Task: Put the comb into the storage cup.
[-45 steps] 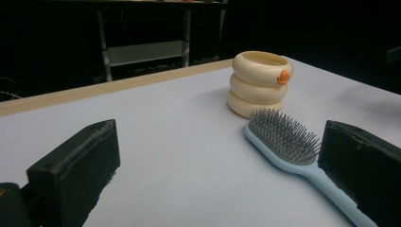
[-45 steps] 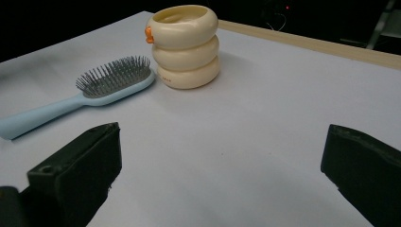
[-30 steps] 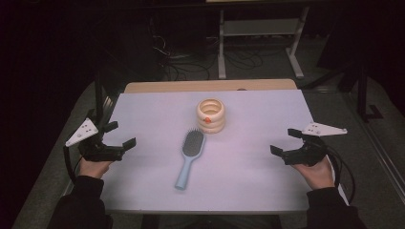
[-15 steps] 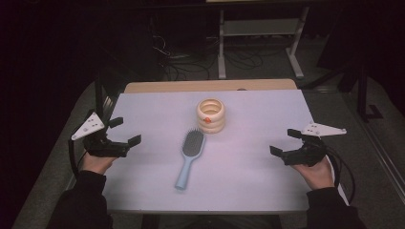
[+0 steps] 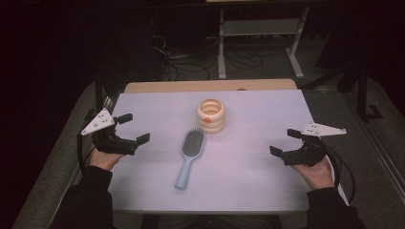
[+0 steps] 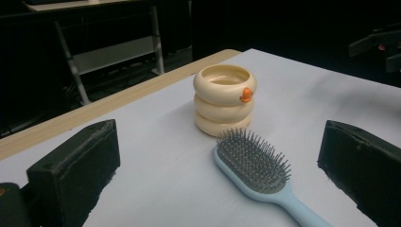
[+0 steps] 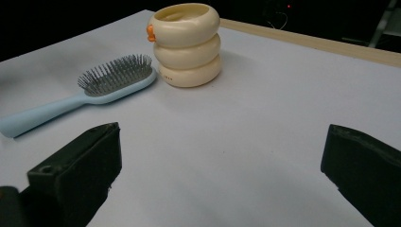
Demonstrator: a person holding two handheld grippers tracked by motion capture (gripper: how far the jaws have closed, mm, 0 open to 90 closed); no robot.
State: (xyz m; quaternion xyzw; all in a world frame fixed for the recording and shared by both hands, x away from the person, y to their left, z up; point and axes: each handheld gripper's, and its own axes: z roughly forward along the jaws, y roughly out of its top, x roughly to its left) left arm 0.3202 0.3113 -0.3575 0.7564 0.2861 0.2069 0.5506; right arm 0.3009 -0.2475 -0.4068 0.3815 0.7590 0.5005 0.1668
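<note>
A light blue hairbrush (image 5: 190,155) lies bristles up in the middle of the pale table (image 5: 258,114), its handle pointing toward the person. Just behind its head stands a cream ribbed cup (image 5: 211,115) with a small orange knob. My left gripper (image 5: 130,129) hovers open over the table's left part, facing the hairbrush (image 6: 255,170) and the cup (image 6: 224,98). My right gripper (image 5: 285,142) is held open near the right side, with the cup (image 7: 187,43) and the hairbrush (image 7: 94,92) ahead of it. Nothing sits between either pair of jaws.
A wooden strip (image 5: 210,85) edges the far side of the table. Beyond it, on the dark floor, stand a metal shelf frame (image 5: 260,33) and loose cables (image 5: 181,59). The table's right half (image 5: 272,119) is bare.
My left gripper has moved to the right and a little forward over the table, toward the hairbrush. The right gripper, the hairbrush and the cup have stayed put.
</note>
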